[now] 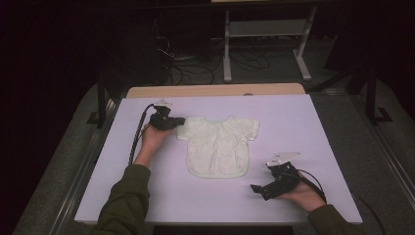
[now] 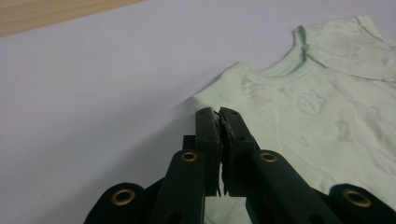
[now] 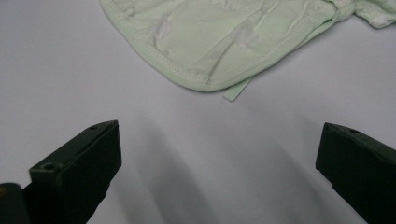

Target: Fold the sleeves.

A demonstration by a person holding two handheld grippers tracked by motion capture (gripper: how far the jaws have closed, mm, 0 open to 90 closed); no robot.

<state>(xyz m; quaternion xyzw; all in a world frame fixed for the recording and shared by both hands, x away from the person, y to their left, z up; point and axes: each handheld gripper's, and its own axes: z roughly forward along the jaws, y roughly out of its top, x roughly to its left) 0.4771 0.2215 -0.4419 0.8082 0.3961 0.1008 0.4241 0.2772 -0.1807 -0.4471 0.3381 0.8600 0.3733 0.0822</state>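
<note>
Two green sleeves come in at the bottom of the high view, each hand holding a tool on the lilac worktop (image 1: 303, 122). Between them a small pale green shirt (image 1: 218, 147) lies spread flat, neck toward the far edge, hem toward the person, not yet folded. At the shirt's left sleeve sits the left tool (image 1: 180, 120); the right tool (image 1: 255, 188) rests near the hem's right corner, apart from the cloth.

Black jaws of the left tool (image 2: 219, 114) rise in the left gripper view, pressed together, with their tips at the sleeve's edge. Whether any cloth is caught between the pads cannot be told; it looks like a first pinch, so the work seems barely begun.

Wide-apart jaws of the right tool (image 3: 219, 135) frame bare worktop in the right gripper view, nothing between them. Beyond them lies the hem (image 3: 205, 81), with a small tag sticking out, untouched. Any fold or lift is left to do.
</note>
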